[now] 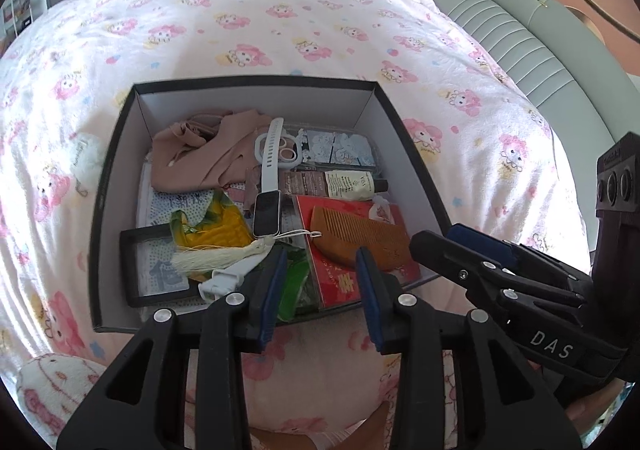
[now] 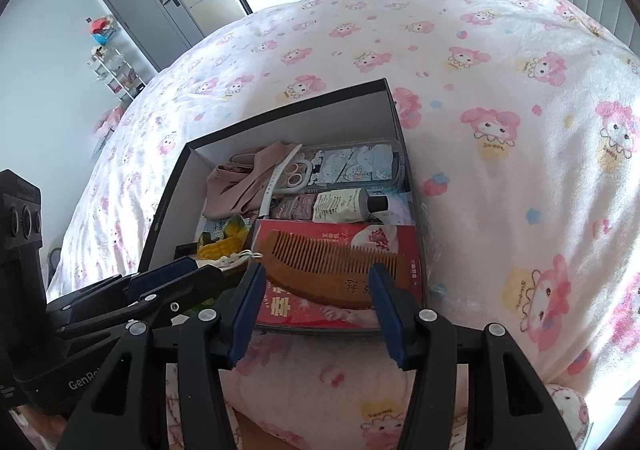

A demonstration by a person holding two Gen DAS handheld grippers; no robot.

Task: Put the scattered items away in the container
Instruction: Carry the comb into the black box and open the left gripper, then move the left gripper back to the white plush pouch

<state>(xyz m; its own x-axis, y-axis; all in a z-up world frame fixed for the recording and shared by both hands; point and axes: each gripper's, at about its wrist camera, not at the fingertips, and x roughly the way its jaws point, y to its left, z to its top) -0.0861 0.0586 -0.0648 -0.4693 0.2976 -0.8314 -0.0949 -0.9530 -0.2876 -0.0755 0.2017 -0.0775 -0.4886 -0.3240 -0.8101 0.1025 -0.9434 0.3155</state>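
Nearest the lens, left gripper (image 1: 322, 282): jaws part open, nothing between the blue pads, tips over the near rim of the box (image 1: 256, 82) at about 6 o'clock of it. Right gripper (image 2: 316, 300): jaws wider apart, also empty; in its own view the pads frame the wooden comb (image 2: 332, 270) without touching it, and from the left view it hangs at roughly 4 o'clock of the box, above the rim. Comb lies loose on the red packet (image 2: 384, 238) in the near-right quarter, teeth toward 12 o'clock. Left of it, at about 7 o'clock, the smartwatch (image 1: 266, 209) lies with its white strap running up toward 12, a cream tassel (image 1: 200, 258) just beside its lower end. Mid-box: cream tube (image 1: 348, 185); farther, beige cloth (image 1: 200, 153) at 11 o'clock and a clear phone case (image 1: 340, 153) at 1 o'clock. Beyond the box only the patterned blanket (image 1: 280, 9) shows, so the tidying looks complete, though the bed behind the cameras is unseen. Risks, as judgement: both grippers crowd the near rim, so a careless pull-out could clip the cardboard wall and tilt the box on the soft bedding; a low pad could snag the tassel cord or strap buckle and drag the watch out; the comb, unsecured on the slick packet, could slide off.
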